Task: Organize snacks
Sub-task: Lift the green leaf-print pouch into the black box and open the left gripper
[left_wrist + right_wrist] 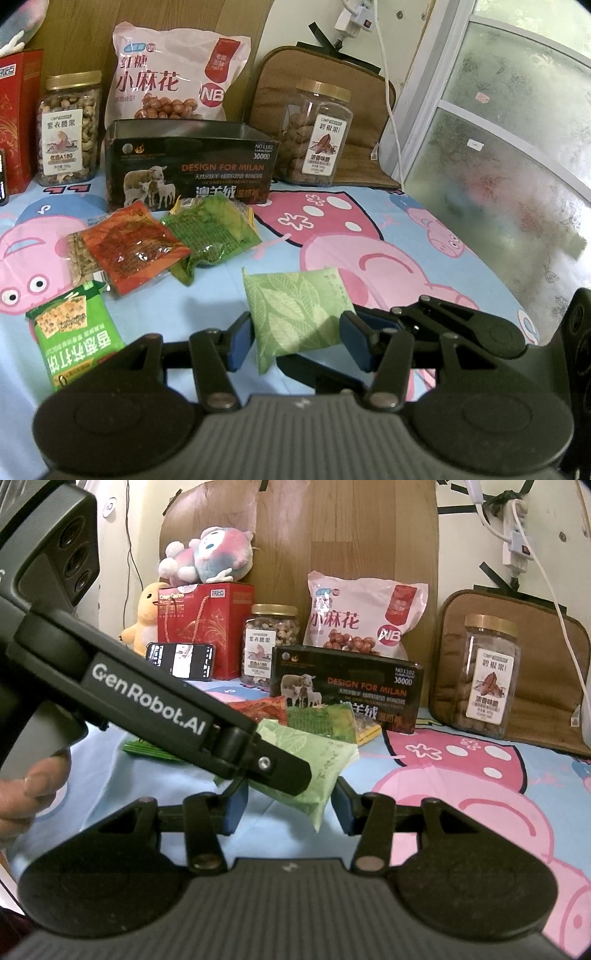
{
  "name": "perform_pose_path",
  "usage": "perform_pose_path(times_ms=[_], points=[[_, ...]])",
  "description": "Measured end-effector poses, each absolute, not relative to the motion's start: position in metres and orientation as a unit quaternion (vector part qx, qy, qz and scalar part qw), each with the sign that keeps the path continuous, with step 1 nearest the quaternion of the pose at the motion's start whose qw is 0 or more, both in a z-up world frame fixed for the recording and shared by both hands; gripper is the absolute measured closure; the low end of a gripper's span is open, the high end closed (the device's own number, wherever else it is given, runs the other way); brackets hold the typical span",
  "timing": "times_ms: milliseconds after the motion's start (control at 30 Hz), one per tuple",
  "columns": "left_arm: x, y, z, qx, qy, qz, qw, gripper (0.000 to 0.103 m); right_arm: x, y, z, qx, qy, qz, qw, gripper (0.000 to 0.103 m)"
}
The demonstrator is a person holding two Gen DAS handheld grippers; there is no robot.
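We have the pale green packet (299, 317) on the sheet, at six o'clock from the black box (188, 162). Both grippers, left (295, 338) and right (286, 806), pinch it from opposite ends. Judging by this, we're mid-pickup; next, lift together toward the box.

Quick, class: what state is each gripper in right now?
Left gripper: closed on the leaf-print green packet.
Right gripper: jaws straddle the same packet; whether it grips cannot be told.
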State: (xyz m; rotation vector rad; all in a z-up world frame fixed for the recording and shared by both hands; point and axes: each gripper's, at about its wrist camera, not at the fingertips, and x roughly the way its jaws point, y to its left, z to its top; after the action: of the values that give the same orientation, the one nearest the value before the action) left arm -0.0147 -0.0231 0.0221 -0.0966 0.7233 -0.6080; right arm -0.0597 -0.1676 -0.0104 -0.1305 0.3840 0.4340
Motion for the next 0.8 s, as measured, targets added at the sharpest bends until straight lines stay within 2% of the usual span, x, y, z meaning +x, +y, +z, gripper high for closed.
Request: perform_pose_path(times_ms=[467,800], points=[[-0.014,-0.017,0.056,-0.032,0.303,-0.286,0.909,0.053,-0.055,-0.156,0.008,-0.072,0.154,0.202,0.965,0.051],[0.066,-0.019,0.103,-0.028,0.270,-0.287,0.919,0.052,0.012,-0.146,0.049,-0.109,0.122,0.197,0.967,0.050]])
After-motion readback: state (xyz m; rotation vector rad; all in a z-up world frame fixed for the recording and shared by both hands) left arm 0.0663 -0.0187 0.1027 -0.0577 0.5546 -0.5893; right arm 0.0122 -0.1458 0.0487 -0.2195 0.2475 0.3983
